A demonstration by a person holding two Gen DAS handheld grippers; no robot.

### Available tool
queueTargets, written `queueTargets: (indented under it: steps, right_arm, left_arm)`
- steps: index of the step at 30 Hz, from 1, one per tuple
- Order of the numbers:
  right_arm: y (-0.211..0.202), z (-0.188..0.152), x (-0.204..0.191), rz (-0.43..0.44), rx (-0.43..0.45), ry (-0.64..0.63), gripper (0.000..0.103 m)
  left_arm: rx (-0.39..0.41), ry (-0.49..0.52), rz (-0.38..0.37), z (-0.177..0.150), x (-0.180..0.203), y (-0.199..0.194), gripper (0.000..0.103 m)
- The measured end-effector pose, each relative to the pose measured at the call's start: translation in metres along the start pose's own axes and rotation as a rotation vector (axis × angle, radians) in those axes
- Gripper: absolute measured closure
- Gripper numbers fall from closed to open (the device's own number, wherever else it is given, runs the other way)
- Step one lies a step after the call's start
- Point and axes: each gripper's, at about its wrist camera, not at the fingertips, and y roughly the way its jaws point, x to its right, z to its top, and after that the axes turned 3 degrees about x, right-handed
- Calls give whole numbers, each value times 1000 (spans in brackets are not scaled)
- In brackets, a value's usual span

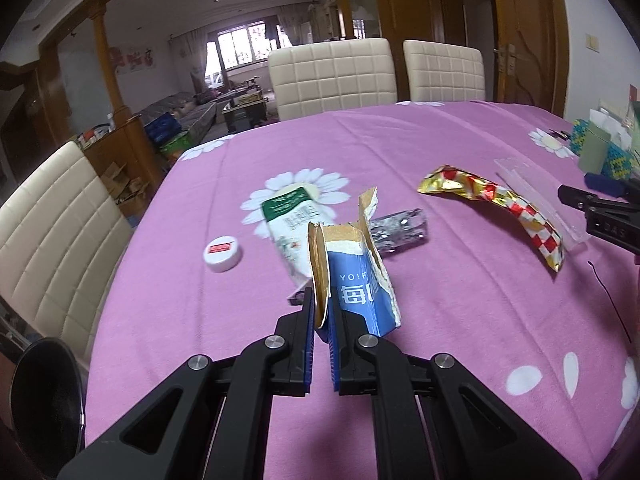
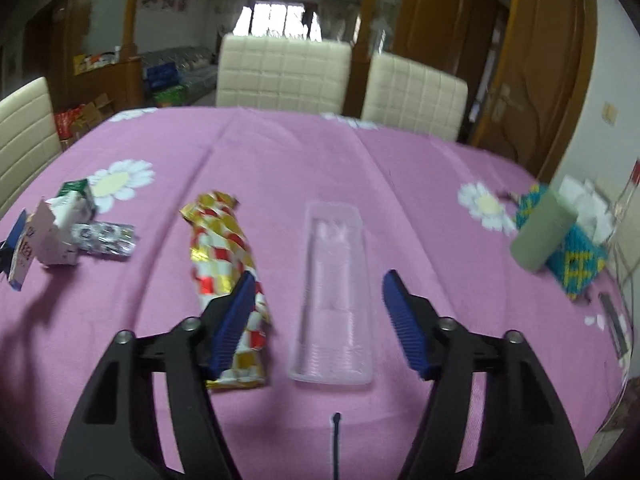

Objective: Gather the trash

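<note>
A table under a pink tablecloth [image 1: 440, 152] printed with white daisies fills the foreground. At 12 o'clock stand 2 cream quilted chairs [image 1: 332, 76], with a 3rd [image 1: 52, 216] at 9 o'clock. Wooden doors [image 1: 524, 32] rise at 1 o'clock. Beyond a wooden pillar [image 1: 108, 68] at 11 o'clock, a living room holds a sofa [image 1: 180, 116] and a bright barred window [image 1: 246, 46].

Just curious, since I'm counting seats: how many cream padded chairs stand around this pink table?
3 in view. Two chairs stand side by side at the far edge, one left of the other; a third stands at the table's left side. More may sit outside the cameras' view.
</note>
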Motion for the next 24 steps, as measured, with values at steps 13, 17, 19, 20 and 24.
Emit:
queueTargets:
  steps: [13,17,19,20,24]
  right_arm:
    - [41,-19,-4,65,-159,57,72]
    - [28,-17,-9,78,-126,49,80]
    - [18,-15,-16,81,-90,28,80]
    - [13,-13,-18,90,-79,23,80]
    - [-6,-6,-37,140,-36,-22,80]
  left_arm:
    - [-12,7,9,-4,-6,1,96]
    - [-9,3,17,-6,-8,0,96]
    - [-6,5,23,-6,-9,-1,96]
    - [-4,5,24,-7,-10,-2,96]
    - [8,3,37,-7,-13,-6,96]
